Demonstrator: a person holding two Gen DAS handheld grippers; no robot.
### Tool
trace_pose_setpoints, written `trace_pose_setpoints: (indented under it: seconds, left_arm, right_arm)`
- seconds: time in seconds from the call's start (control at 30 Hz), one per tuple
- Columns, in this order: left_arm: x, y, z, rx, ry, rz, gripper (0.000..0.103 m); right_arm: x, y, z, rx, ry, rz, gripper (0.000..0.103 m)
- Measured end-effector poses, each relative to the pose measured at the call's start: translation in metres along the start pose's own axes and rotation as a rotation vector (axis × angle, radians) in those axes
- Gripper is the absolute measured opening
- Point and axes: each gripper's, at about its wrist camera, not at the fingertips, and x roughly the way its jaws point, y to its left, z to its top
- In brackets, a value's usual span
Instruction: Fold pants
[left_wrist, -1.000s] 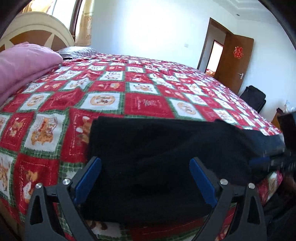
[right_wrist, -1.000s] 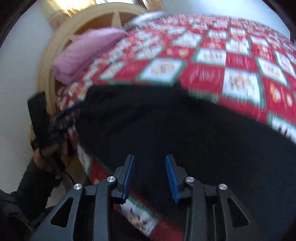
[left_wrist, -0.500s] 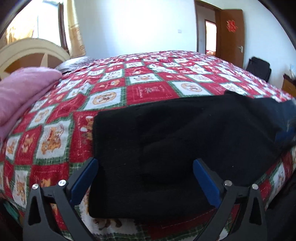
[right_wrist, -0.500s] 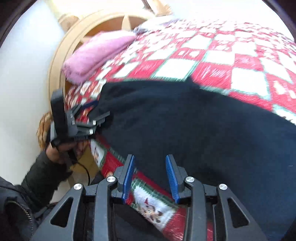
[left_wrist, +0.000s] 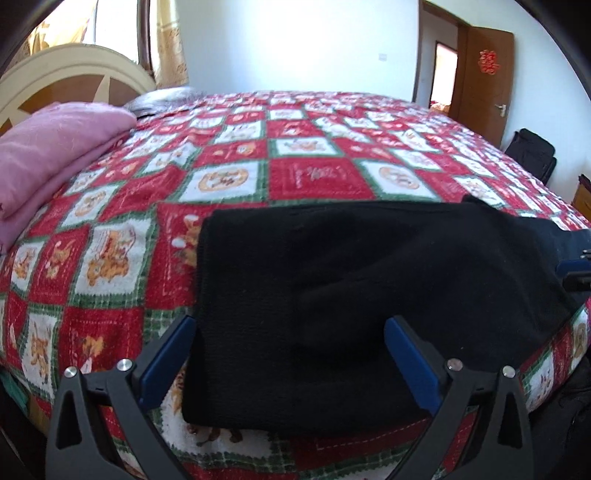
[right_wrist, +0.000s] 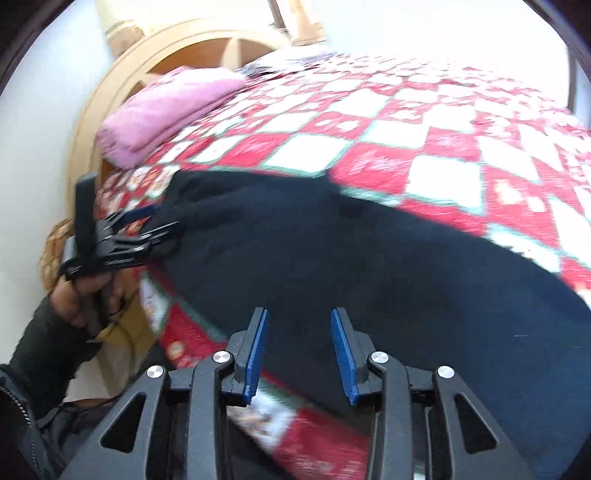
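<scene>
The black pants (left_wrist: 351, 280) lie folded into a thick rectangle on the red, white and green checked bedspread (left_wrist: 303, 177), close to the near edge of the bed.

In the left wrist view the left gripper (left_wrist: 290, 356) hangs above that near edge with its blue-padded fingers (left_wrist: 168, 360) spread wide. The left end of the folded pants sits ahead of and between the two fingers; the left finger lines up just outside the pants' left edge, the right finger is over the black cloth. Nothing is pinched between them, and whether the pads touch the cloth cannot be told. Far to the right of these fingers, at the picture's edge, a bit of the right gripper (left_wrist: 576, 267) shows by the other end of the pants.

In the blurred right wrist view the right gripper (right_wrist: 299, 354) has its fingers (right_wrist: 255, 358) set narrowly apart, with open space between the pads and no cloth caught there. The pants spread ahead of and to the right of these fingers. Off to their left, the left gripper appears again, gripped by a hand (right_wrist: 83, 299) in a dark sleeve (right_wrist: 44, 354), its tips at the pants' far end.

A folded pink blanket (left_wrist: 55, 151) lies far ahead and left of the left fingers, by the cream headboard (left_wrist: 74, 74). A wooden door (left_wrist: 482, 74) stands open ahead and to the right.
</scene>
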Motion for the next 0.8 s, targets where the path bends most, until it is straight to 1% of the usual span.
trace_pose_setpoints:
  seconds: [0.07, 0.13, 0.17, 0.23, 0.3, 0.37, 0.47, 0.57, 0.63, 0.7, 0.73, 0.8]
  left_arm:
    - [0.001, 0.002, -0.001, -0.016, 0.007, -0.010, 0.103]
    - [-0.001, 0.003, 0.000, -0.022, 0.008, 0.001, 0.103]
    - [-0.004, 0.003, 0.001, -0.019, -0.002, 0.014, 0.103]
    - [-0.013, 0.001, 0.005, -0.006, -0.033, 0.054, 0.103]
    - [-0.025, 0.000, 0.011, 0.003, -0.071, 0.089, 0.103]
    - [-0.035, -0.002, 0.018, 0.000, -0.103, 0.095, 0.103]
    - [-0.045, -0.012, 0.028, 0.005, -0.131, 0.055, 0.103]
    - [-0.043, -0.039, 0.034, 0.043, -0.126, -0.027, 0.103]
    - [-0.036, -0.056, 0.034, 0.072, -0.113, -0.077, 0.103]
    - [-0.024, -0.074, 0.034, 0.094, -0.080, -0.121, 0.103]
    - [-0.019, -0.082, 0.034, 0.103, -0.071, -0.132, 0.103]
    - [-0.010, -0.095, 0.033, 0.126, -0.049, -0.149, 0.103]
  right_arm:
    - [0.001, -0.013, -0.005, 0.029, 0.021, -0.033, 0.037]
    - [0.009, -0.023, -0.015, 0.053, 0.049, -0.061, 0.037]
    - [0.011, -0.028, -0.021, 0.062, 0.054, -0.055, 0.037]
    - [0.010, -0.030, -0.028, 0.061, 0.038, -0.043, 0.038]
    - [0.014, -0.025, -0.030, 0.052, 0.040, -0.054, 0.038]
    - [0.016, -0.023, -0.029, 0.049, 0.039, -0.063, 0.038]
    - [0.015, -0.021, -0.028, 0.030, 0.045, -0.069, 0.038]
    - [0.001, -0.026, -0.025, 0.047, 0.030, -0.054, 0.038]
    - [-0.017, -0.034, -0.024, 0.054, -0.023, -0.110, 0.038]
    - [-0.032, -0.041, -0.025, 0.057, -0.058, -0.160, 0.038]
    - [-0.037, -0.047, -0.026, 0.064, -0.062, -0.185, 0.038]
    - [-0.042, -0.062, -0.030, 0.090, -0.042, -0.241, 0.038]
